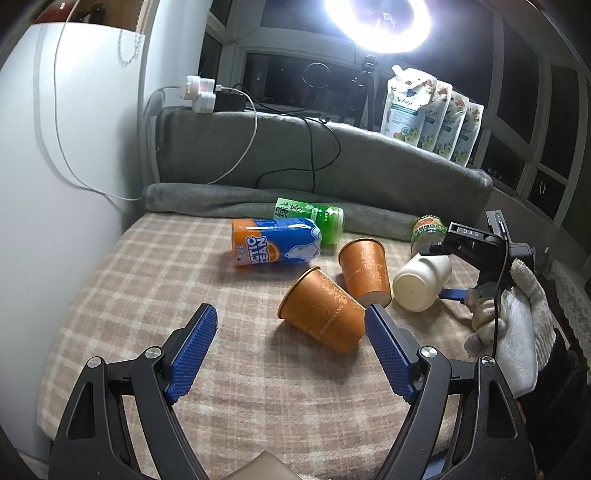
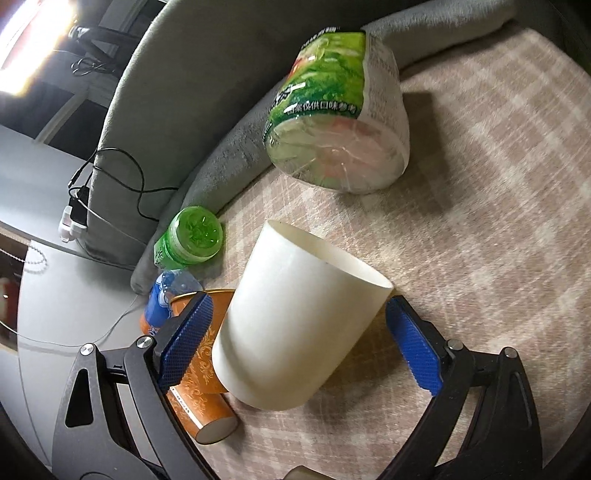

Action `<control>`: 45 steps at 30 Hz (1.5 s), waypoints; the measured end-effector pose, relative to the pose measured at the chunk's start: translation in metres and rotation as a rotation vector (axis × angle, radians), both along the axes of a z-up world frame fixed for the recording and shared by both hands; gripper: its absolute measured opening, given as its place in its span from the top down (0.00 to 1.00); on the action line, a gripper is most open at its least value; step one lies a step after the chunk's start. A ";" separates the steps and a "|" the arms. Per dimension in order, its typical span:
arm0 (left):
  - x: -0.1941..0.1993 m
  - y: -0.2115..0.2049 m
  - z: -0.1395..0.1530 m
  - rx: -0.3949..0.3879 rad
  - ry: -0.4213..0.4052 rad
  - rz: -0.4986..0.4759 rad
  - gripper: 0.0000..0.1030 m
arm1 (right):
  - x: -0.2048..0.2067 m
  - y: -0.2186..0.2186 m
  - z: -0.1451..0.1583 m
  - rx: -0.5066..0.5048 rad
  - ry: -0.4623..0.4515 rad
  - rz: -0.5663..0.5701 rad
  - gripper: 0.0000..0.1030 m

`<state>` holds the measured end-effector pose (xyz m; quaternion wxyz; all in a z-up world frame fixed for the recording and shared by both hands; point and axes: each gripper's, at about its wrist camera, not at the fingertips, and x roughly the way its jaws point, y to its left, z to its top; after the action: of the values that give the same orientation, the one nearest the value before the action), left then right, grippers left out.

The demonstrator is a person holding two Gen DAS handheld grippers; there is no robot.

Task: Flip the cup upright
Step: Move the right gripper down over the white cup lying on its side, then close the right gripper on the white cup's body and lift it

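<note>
White cup (image 2: 295,325) lies tipped on plaid blanket (image 2: 480,221), mouth toward the far grey bolster (image 2: 221,162), base toward cam. R gripper (image 2: 297,341) spread wide, blue pads (image 2: 188,339) either side of cup body, gap on both sides, not touching. Orange paper cup (image 2: 199,387) on its side just left of white cup, against left pad. Jar w/ green label (image 2: 340,122) beyond cup mouth, green tea bottle (image 2: 188,240) far-left of it. Bare blanket right of cup. L gripper (image 1: 291,325) wide, holding nothing, right pad just beside another tipped orange cup (image 1: 321,314). Arctic Ocean can (image 1: 273,243) behind. Ring light (image 1: 376,22) above, dark windows
</note>
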<state>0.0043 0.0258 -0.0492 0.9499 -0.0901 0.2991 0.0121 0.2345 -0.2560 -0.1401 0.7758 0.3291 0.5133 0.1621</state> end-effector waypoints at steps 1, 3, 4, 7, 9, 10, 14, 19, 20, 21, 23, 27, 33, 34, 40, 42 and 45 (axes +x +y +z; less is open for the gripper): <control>0.000 0.001 0.000 -0.002 0.000 0.003 0.20 | 0.002 0.002 -0.001 0.001 0.007 0.003 0.11; 0.000 0.002 0.000 -0.005 0.000 0.005 0.20 | 0.003 0.001 -0.004 0.012 0.016 -0.001 0.13; 0.000 0.003 0.000 -0.005 -0.002 0.007 0.20 | 0.004 0.001 -0.006 0.025 0.021 -0.004 0.13; 0.000 0.003 0.000 -0.004 -0.003 0.009 0.20 | 0.007 0.000 -0.012 0.065 0.047 -0.012 0.13; -0.001 0.004 0.000 -0.003 -0.004 0.010 0.20 | 0.009 0.002 -0.011 0.069 0.043 -0.011 0.15; -0.001 0.004 0.001 -0.003 -0.004 0.011 0.20 | 0.009 0.002 -0.011 0.064 0.040 -0.010 0.16; -0.001 0.005 0.000 -0.003 -0.004 0.009 0.20 | 0.010 0.005 -0.012 0.064 0.031 -0.007 0.16; -0.001 0.005 0.001 -0.003 -0.005 0.010 0.20 | 0.007 0.003 -0.013 0.065 0.014 0.002 0.17; -0.001 0.005 0.000 -0.004 -0.005 0.010 0.20 | 0.003 -0.001 -0.012 0.065 0.010 0.004 0.17; -0.001 0.005 0.000 -0.003 -0.005 0.010 0.20 | 0.002 -0.003 -0.011 0.063 0.005 0.007 0.17; -0.001 0.005 0.000 -0.002 -0.004 0.010 0.20 | -0.002 -0.005 -0.008 0.055 -0.007 0.014 0.17; -0.002 0.004 0.002 0.000 -0.004 0.005 0.20 | -0.007 -0.008 -0.003 0.039 -0.030 0.032 0.18; -0.001 -0.002 0.003 0.009 -0.005 -0.004 0.20 | -0.013 -0.015 0.002 0.041 -0.053 0.052 0.18; -0.001 -0.002 0.004 0.011 -0.006 -0.005 0.20 | -0.014 -0.016 0.003 0.044 -0.055 0.054 0.18; -0.002 -0.006 0.006 0.021 -0.013 -0.007 0.20 | -0.022 -0.017 0.006 0.065 -0.070 0.081 0.19; -0.002 -0.007 0.006 0.022 -0.013 -0.008 0.20 | -0.026 -0.015 0.007 0.071 -0.072 0.095 0.19; -0.003 -0.009 0.006 0.025 -0.013 -0.013 0.20 | -0.034 -0.012 0.010 0.076 -0.080 0.134 0.19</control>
<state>0.0018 0.0167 -0.0436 0.9530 -0.0765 0.2931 0.0091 0.2008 -0.2677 -0.1305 0.7701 0.3167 0.4962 0.2460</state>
